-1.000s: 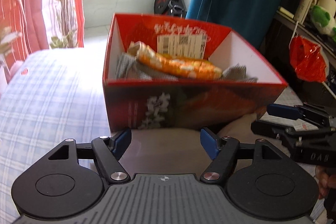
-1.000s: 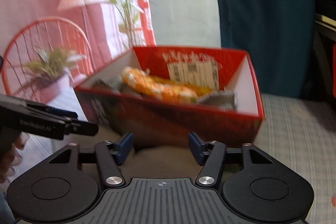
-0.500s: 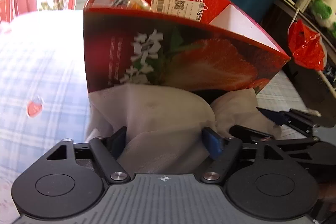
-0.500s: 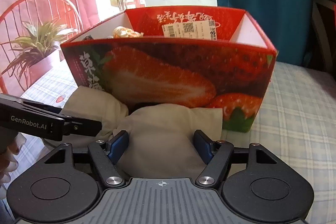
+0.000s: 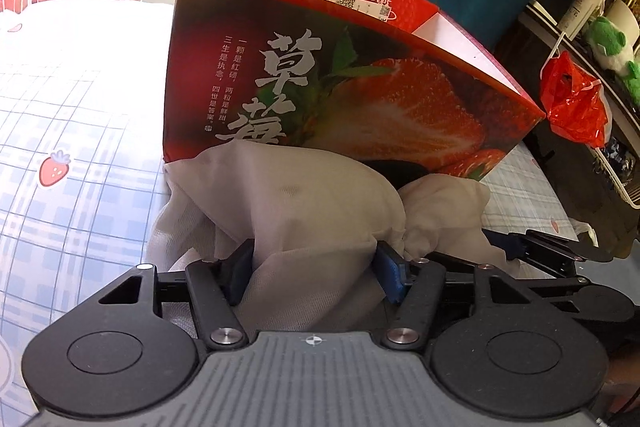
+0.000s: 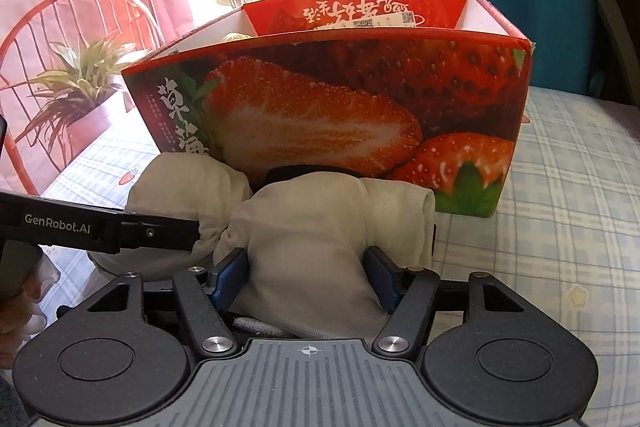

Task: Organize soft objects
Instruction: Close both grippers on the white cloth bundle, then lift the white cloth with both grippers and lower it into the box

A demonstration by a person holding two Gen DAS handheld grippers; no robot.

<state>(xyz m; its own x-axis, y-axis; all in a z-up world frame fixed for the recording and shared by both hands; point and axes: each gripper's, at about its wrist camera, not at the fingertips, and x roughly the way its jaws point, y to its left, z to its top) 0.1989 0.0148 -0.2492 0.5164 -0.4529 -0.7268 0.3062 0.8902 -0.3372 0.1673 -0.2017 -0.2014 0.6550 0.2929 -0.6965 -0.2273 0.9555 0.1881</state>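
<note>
A: Start at the left. What has the left gripper [image 5: 312,273] got?

B: The left end of the beige cloth [image 5: 304,195]. Its jaws have just been closing, and the fabric bulges between the pads and puckers where they press, so I read it as pinched.

A: And to the right of that?

B: The cloth narrows to a waist, then swells again into the right gripper [image 6: 306,277]. Its jaws have been closing too, and they squeeze the other bunch.

A: So where does the cloth lie?

B: On the checked sheet [image 6: 560,187], against the foot of the strawberry box [image 6: 328,115]. Its long axis runs left to right, along the box's front wall, one gripper at each end.

A: And the box from the tools?

B: Straight ahead, beyond the cloth, its rim above both grippers. Other soft things already show inside. I'd judge the bundle must rise over that near wall, both ends together, since neither hand is clearly nearer.
</note>
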